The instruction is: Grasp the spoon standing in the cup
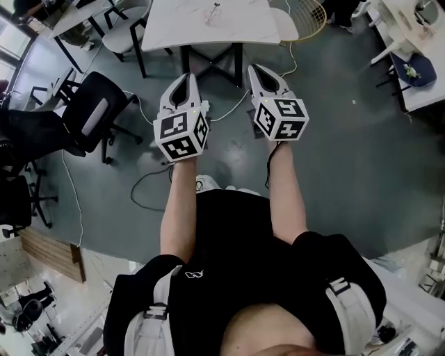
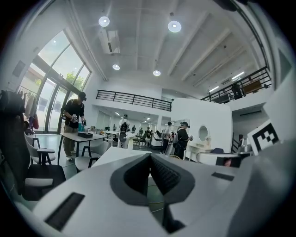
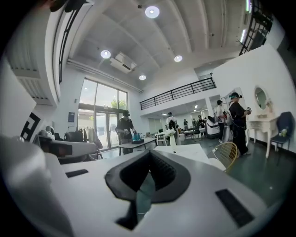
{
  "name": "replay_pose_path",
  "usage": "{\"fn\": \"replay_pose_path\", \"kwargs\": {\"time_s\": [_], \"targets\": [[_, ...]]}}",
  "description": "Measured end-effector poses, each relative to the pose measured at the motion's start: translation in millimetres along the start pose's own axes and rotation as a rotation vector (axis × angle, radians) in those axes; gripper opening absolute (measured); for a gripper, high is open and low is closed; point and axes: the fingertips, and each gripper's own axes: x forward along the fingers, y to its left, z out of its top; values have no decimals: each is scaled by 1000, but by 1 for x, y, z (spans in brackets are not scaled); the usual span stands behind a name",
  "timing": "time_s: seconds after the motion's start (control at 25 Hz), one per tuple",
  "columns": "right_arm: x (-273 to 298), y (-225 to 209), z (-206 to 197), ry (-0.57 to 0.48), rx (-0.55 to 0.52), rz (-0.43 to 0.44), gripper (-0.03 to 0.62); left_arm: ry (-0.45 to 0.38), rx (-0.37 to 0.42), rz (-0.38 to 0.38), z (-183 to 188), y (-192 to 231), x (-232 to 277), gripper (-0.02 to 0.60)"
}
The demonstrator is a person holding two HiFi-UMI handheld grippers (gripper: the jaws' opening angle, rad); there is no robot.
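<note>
I hold both grippers side by side in the air over the grey floor, a short way in front of a white marble table (image 1: pixel 174 28). A small object (image 1: pixel 212 12) stands on the table's far part; it is too small to tell whether it is a cup with a spoon. In the right gripper view a small white thing (image 3: pixel 173 138) stands on that table top. My left gripper (image 1: pixel 183 76) (image 2: pixel 149 157) is shut, with nothing between its jaws. The right gripper (image 1: pixel 259 69) (image 3: pixel 149 155) is also shut and empty. Both point toward the table.
A black office chair (image 1: pixel 97 115) stands at the left, white chairs (image 1: pixel 125 31) by the table's left side, a gold wire chair (image 1: pixel 311 17) at its right. Cables (image 1: pixel 233 108) trail over the floor below the table. A white desk (image 1: pixel 421 83) stands far right. Several people stand in the background.
</note>
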Motion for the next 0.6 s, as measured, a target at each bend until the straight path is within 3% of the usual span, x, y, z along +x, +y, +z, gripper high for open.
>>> {"fn": "replay_pose_path", "kwargs": {"time_s": [0.16,0.6], "targets": [[-4,-12,-10,39,24,-32,9,8,-14,-11,-4,-2,-1,15],[-12,-23,-8,64,14,-11,8,23,-28,-18,-6,-16,0,15]]}}
